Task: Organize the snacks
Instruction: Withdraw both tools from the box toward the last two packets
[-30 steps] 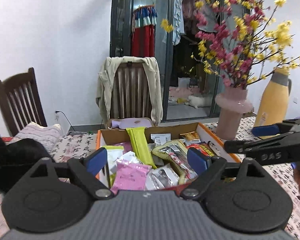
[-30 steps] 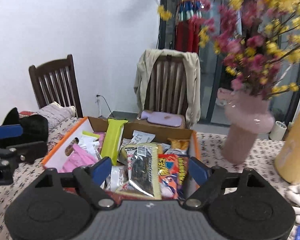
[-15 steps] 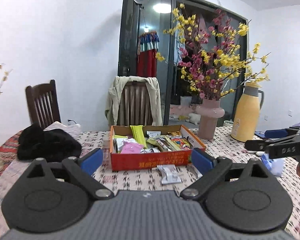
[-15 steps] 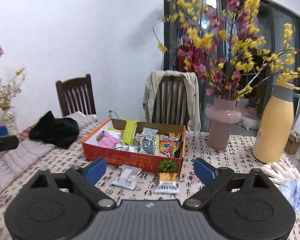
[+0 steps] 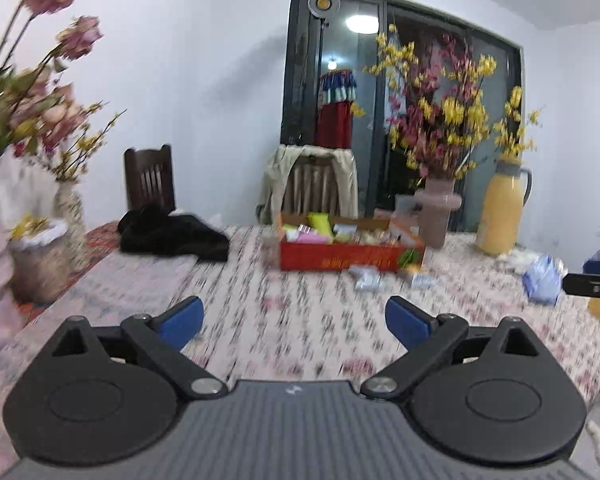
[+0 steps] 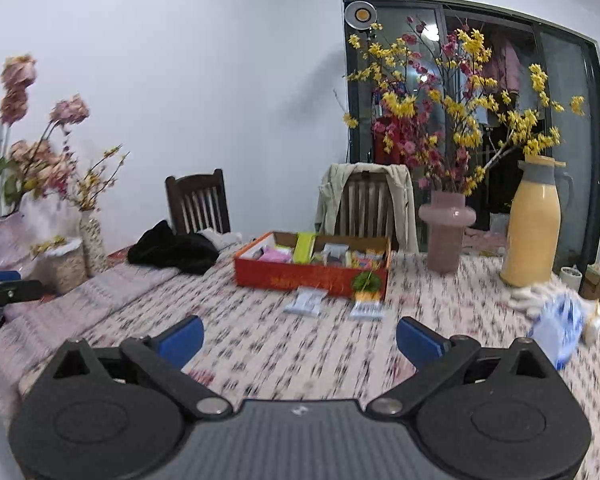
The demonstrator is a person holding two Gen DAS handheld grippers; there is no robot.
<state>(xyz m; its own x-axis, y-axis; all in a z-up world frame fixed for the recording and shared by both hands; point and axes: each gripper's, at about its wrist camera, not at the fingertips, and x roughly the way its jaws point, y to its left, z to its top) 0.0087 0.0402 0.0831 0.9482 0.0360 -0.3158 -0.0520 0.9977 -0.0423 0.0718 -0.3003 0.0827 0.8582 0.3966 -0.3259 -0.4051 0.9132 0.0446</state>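
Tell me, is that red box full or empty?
Full. The box has no lid and snack packets crowd it; two more packets lie on the table beside it.

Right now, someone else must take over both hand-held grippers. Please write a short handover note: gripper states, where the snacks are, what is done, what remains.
Left hand-held gripper: open, holding nothing; its jaws have just been opening.
Right hand-held gripper: open, holding nothing; also just opened wider.
Both are over the patterned tablecloth, well short of the snacks.
Snack box: orange, already holding many packets.
Left to do: white packet and orange-topped packet lie on the cloth in front of the box.
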